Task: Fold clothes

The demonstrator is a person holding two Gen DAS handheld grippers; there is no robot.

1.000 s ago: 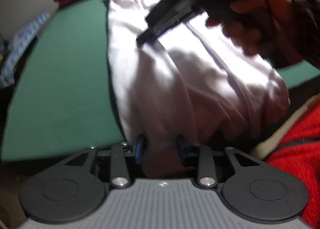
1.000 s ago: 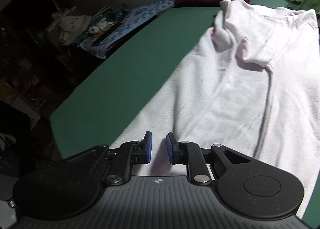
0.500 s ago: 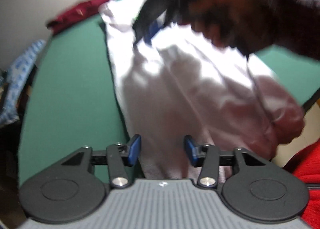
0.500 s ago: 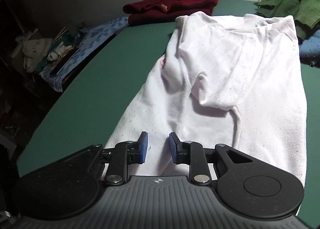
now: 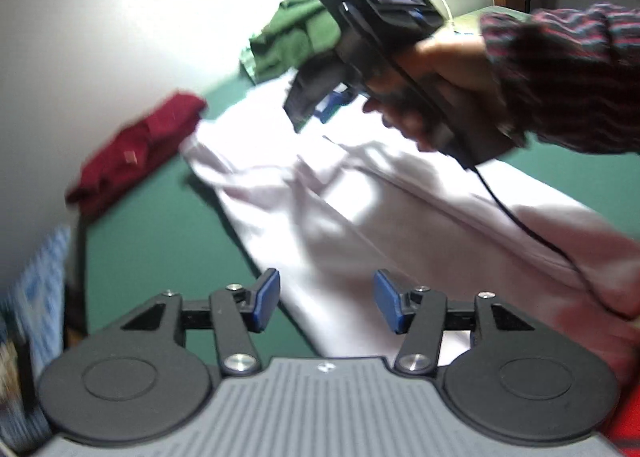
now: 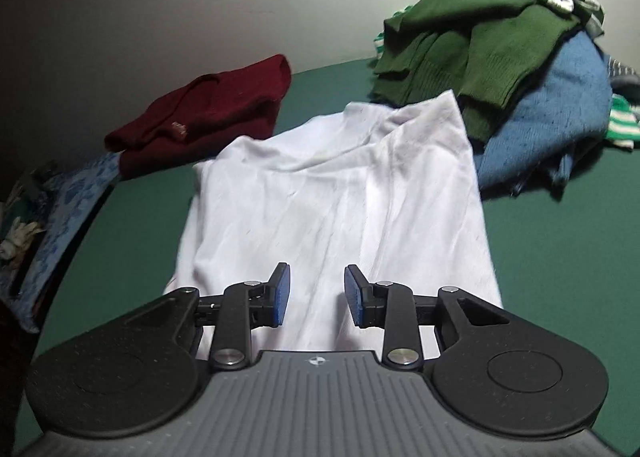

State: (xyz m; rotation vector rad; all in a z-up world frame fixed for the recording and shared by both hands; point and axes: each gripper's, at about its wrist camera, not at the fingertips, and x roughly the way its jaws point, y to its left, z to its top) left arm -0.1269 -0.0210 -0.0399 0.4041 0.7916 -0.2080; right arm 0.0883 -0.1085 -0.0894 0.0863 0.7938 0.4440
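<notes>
- Far left: a blue patterned cloth (image 6: 68,201) hangs over the left edge of the green table (image 6: 132,217), with clutter beyond it in shadow.
- Back left: a folded maroon garment (image 6: 204,113) lies near the wall, just beside the far left corner of the white garment (image 6: 332,193); a bare strip of green runs down the table's left side.
- Centre: the white garment lies lengthwise on the table, flat but creased, its left and right edges both clear of the table edges.
- Left gripper (image 5: 326,301): jaws moderately apart and opening, nothing clamped; the white garment's near left edge passes beneath the gap.
- Right gripper (image 6: 317,295): jaws narrower and opening, nothing pinched; white cloth lies under them. The left wrist view shows it held in a hand (image 5: 436,93) above the garment's far part.
- Back right: a heap of clothes, green sweater (image 6: 476,57) over a blue one (image 6: 548,125), touches the white garment's far right corner.
- Right: open green surface alongside the garment.
</notes>
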